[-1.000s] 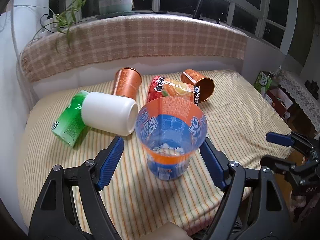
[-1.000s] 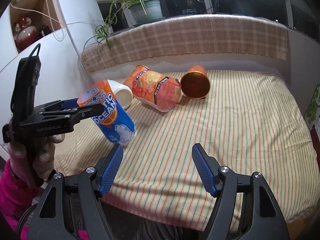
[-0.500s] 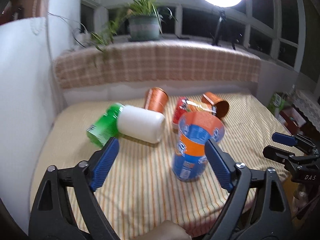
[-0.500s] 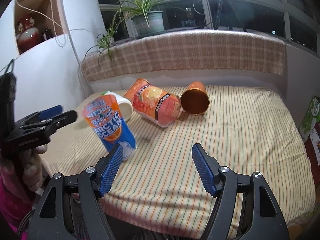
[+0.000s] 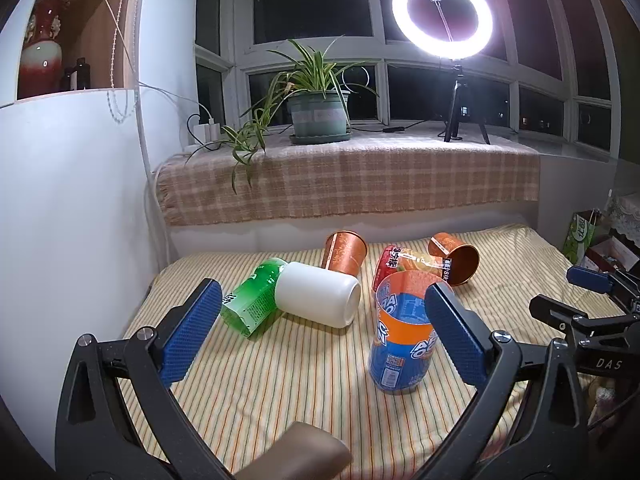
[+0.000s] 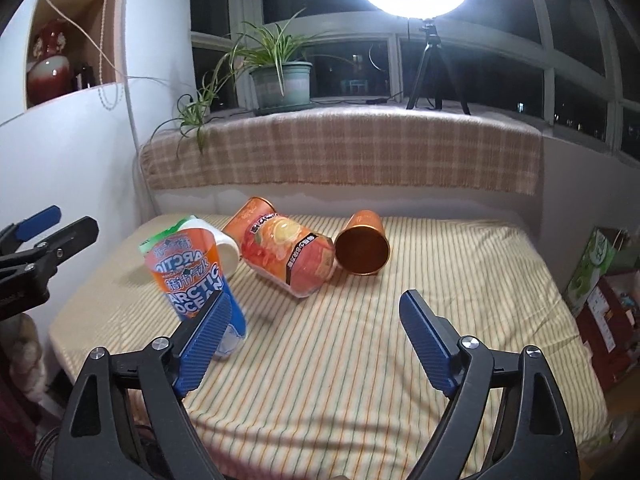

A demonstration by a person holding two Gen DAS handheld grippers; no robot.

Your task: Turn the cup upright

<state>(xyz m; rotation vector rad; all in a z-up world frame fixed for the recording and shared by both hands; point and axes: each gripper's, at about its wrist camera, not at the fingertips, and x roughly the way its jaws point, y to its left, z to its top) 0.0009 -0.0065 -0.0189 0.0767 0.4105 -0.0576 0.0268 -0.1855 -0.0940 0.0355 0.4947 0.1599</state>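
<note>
A blue and orange Arctic Ocean cup (image 5: 402,334) stands upright, mouth up, on the striped tablecloth (image 5: 300,380); it also shows in the right wrist view (image 6: 192,280). My left gripper (image 5: 324,330) is open and empty, pulled back from the cup, its right finger overlapping the cup's edge in view. My right gripper (image 6: 316,344) is open and empty over the cloth, right of the cup. A white cup (image 5: 318,294), a green cup (image 5: 252,298), a red-orange printed cup (image 6: 292,260) and a copper cup (image 6: 362,248) lie on their sides. Another copper cup (image 5: 344,252) stands mouth down.
A checked cloth covers the ledge (image 5: 348,178) behind the table, with a potted plant (image 5: 318,114) and a ring light (image 5: 442,12) on it. A white wall (image 5: 72,208) is at the left. Boxes and bags (image 6: 600,276) stand right of the table.
My left gripper has backed up and away from the Arctic Ocean cup, which now stands free on the cloth. My right gripper has stayed open and risen slightly.
</note>
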